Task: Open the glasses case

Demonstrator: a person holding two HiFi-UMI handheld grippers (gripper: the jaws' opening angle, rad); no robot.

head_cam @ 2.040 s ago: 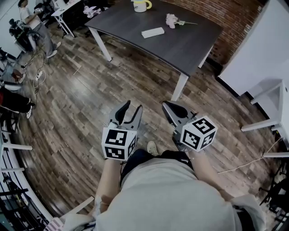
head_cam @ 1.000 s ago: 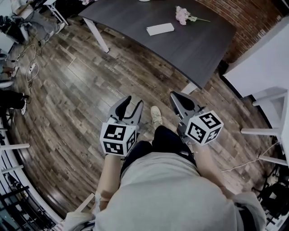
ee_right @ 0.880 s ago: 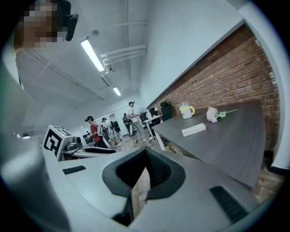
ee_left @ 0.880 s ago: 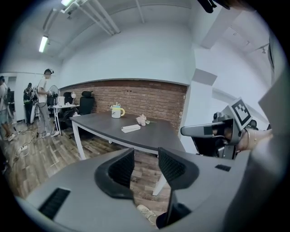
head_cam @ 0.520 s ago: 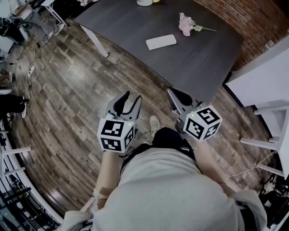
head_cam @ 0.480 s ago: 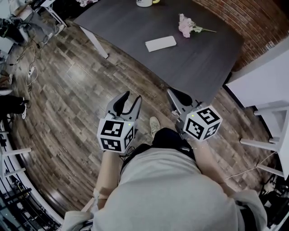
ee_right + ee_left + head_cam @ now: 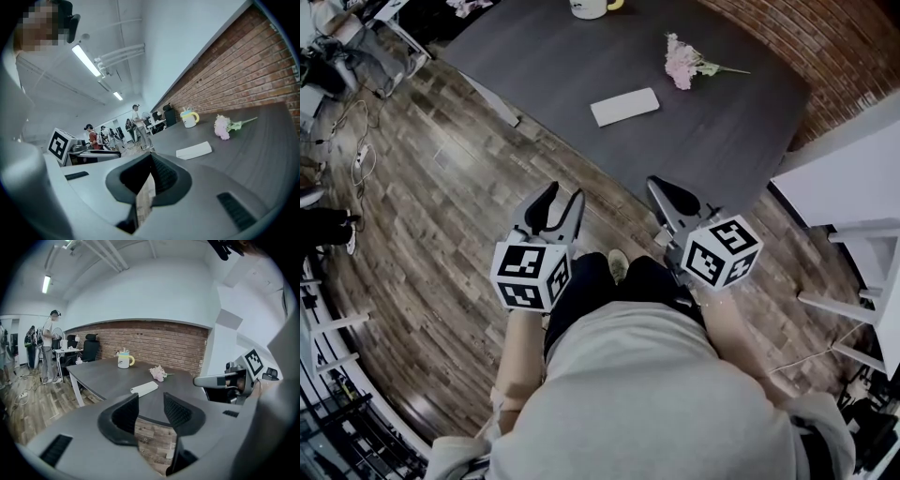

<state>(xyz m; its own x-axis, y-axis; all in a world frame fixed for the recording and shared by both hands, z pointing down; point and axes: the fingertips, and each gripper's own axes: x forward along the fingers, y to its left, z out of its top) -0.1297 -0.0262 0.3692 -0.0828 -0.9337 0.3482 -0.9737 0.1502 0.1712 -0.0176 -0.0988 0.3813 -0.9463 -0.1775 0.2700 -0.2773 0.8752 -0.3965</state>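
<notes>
Overhead, mug point(image 7: 587, 8) is cropped (glasses case point(image 7: 624, 106) shows whole).

In my head view the top edge cuts the mug point(image 7: 589, 8); I can't make out the lid on the case point(image 7: 624, 106).

The table point(image 7: 712, 141) top is dark, smooth and matt; the floor point(image 7: 441, 216) is grainy wood planking with a faint sheen; the wall point(image 7: 853, 47) is rough brick; the glasses case point(image 7: 624, 106) looks smooth and matt
</notes>
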